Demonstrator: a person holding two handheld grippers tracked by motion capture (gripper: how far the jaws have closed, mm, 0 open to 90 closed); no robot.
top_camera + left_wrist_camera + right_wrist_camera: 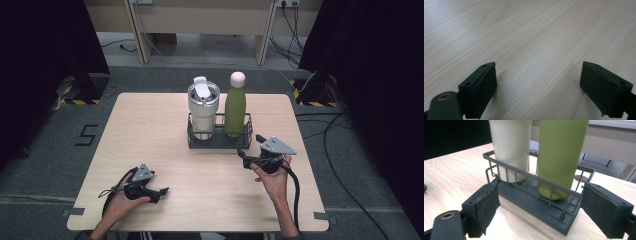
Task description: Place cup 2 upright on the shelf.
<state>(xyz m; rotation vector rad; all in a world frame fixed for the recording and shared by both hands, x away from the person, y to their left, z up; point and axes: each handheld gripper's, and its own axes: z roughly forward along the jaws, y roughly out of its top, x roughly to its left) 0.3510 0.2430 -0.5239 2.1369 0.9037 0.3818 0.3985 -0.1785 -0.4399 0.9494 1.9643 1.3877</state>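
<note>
Light wooden table [150, 125] on grey carpet [45, 165]; a black "5" marking [86, 135] lies left of it — 2 hazard-striped stands [75, 92] and cables [345, 175] flank the far corners.

Black two-jaw claws [162, 191] [250, 150], grey three-cornered top plates, trailing black cables.

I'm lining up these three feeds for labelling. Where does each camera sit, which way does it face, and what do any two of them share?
High view: above the person's side, looking forward and down on the wooden table; both forearms, left gripper and right gripper show.
Left gripper view: rides the left gripper, facing bare tabletop; its open jaws show.
Right gripper view: rides the right gripper, facing the wire rack; its open jaws show.
Shared: high and right gripper views both show the rack, white tumbler and green bottle.
</note>
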